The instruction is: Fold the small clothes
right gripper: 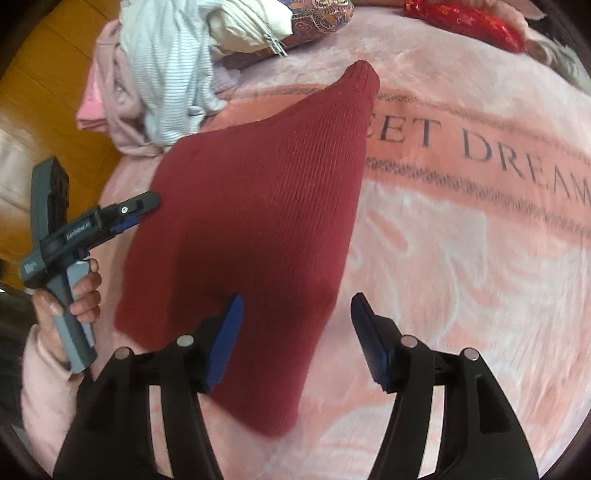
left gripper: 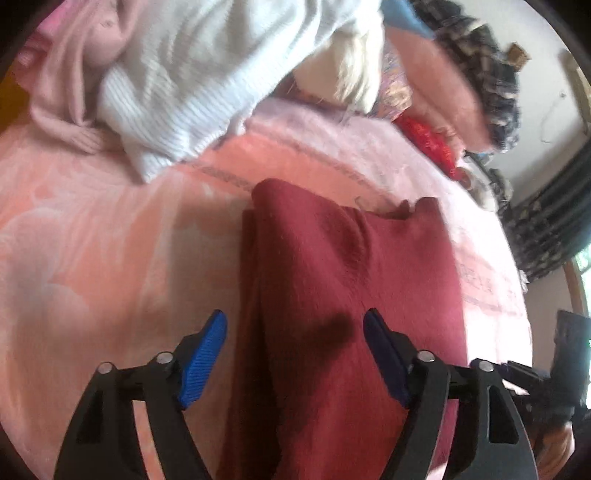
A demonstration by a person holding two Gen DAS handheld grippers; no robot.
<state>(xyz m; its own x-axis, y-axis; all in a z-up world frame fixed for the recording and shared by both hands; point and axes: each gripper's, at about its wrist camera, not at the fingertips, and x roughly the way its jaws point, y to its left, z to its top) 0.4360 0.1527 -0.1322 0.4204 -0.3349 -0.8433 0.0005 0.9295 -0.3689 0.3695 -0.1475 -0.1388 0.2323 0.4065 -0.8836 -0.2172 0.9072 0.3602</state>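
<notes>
the dark red knit garment [right gripper: 255, 229] lies flat on the pink blanket [right gripper: 461, 277], apparently already folded lengthwise into a long narrow shape with one layer over another. the left gripper [left gripper: 295, 354] hovers over one long side of it with its jaws spread wide and nothing between them; in the right wrist view it sits at the cloth's left edge, though from that side its opening cannot be judged. the right gripper [right gripper: 295, 339] hangs over the near end of the garment, jaws also wide apart and empty, one blue pad above the cloth and the other above bare blanket.

the likely risk is in the next pinch: the knit is thick and layered, so a shallow bite may catch only the top layer and pull the fold apart, and a deep one may grab the plush blanket with it and drag both. uneven lifts from the two sides would skew the edges.

the surface is a bed covered in a soft, printed blanket with lettering across it. a heap of unfolded clothes [right gripper: 162, 77], striped white and pale pink, sits at the far edge, with a red cushion [right gripper: 469, 22] beyond. a yellow wooden floor [right gripper: 48, 66] shows beside the bed.
</notes>
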